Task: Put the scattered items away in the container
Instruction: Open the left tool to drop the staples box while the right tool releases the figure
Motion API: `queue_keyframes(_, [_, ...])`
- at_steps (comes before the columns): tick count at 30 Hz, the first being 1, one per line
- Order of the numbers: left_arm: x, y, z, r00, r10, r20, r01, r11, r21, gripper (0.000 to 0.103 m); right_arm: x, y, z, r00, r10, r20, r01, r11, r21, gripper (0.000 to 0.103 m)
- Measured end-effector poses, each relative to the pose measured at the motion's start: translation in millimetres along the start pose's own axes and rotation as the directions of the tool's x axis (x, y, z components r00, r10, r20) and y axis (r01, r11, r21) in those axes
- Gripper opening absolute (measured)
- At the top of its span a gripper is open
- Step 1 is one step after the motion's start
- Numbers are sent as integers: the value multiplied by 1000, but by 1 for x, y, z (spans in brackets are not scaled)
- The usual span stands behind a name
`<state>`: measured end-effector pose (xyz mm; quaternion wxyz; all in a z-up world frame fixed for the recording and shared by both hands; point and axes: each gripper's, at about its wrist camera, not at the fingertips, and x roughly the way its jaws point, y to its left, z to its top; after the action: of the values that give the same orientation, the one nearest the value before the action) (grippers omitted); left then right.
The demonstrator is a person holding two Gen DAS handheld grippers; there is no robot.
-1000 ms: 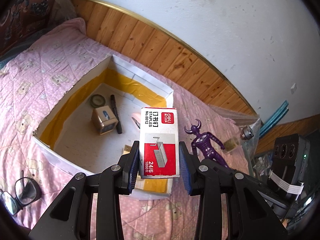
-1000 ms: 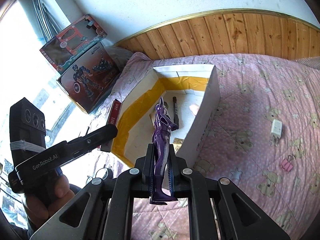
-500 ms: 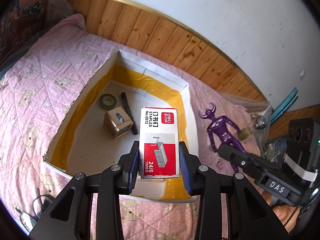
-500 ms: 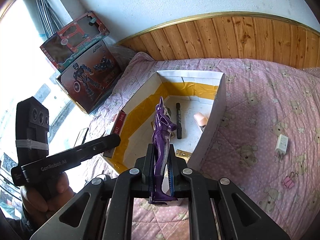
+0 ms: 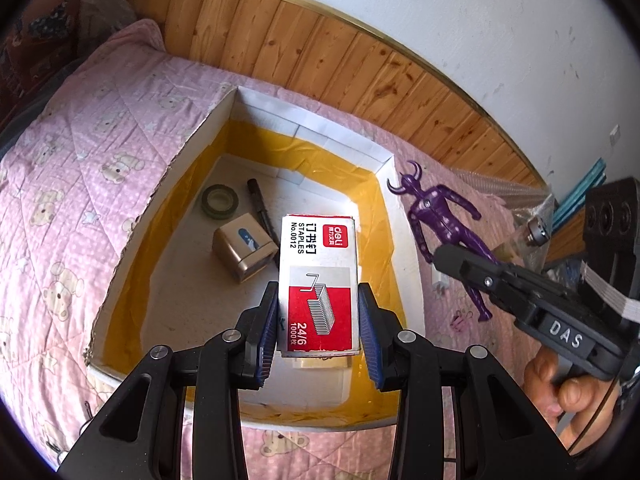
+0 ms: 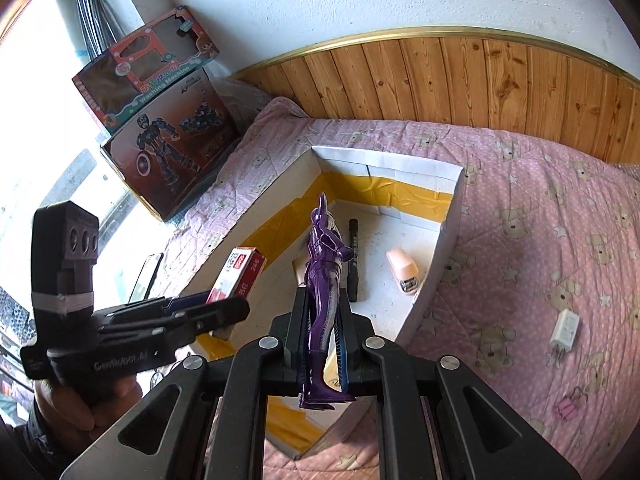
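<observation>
Hovering over the white foam container [image 5: 404, 280]: left gripper [image 5: 318, 320] clamping red-and-white cardboard staple box [image 5: 318, 280], long axis toward 12 o'clock. Right gripper [image 6: 320, 344] clamps upright purple plastic horned figure [image 6: 324, 280]; container at 12 o'clock.

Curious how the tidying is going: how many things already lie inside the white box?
4: a tape roll and a black marker toward the back, a small tan box mid-floor, a pink stapler by a side wall. Others may be hidden.

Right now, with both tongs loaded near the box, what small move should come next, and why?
Probably lower the left tongs and release: the staples box already hangs over the container, above bare floor beside the small carton.
</observation>
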<state>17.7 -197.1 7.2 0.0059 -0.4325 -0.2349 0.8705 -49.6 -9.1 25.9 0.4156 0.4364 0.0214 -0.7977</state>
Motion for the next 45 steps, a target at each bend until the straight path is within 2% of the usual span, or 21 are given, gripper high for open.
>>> queue_keyframes(12, [21,-3,7,998,11,-69,-7,999,54,38,32,-12,35,998,-27,-57,26,1000,-4,13])
queue_keyframes(18, [31,-5,7,995,33,-98,-25,996,88,38,46,-15,51,996,-40,-79,40,999,-7,13])
queue_keyframes(26, [36,-3,7,991,76,-113,-63,992,112,38,75,-18,70,987,-61,-148,56,998,-41,13])
queue_keyframes(36, [44,14,8,982,119,-149,-111,992,62,38,105,-11,80,973,-115,-201,89,987,-134,13])
queue_keyframes(45, [52,44,10,972,130,-197,-147,986,-73,38,133,-13,86,947,-177,-267,131,974,-183,12])
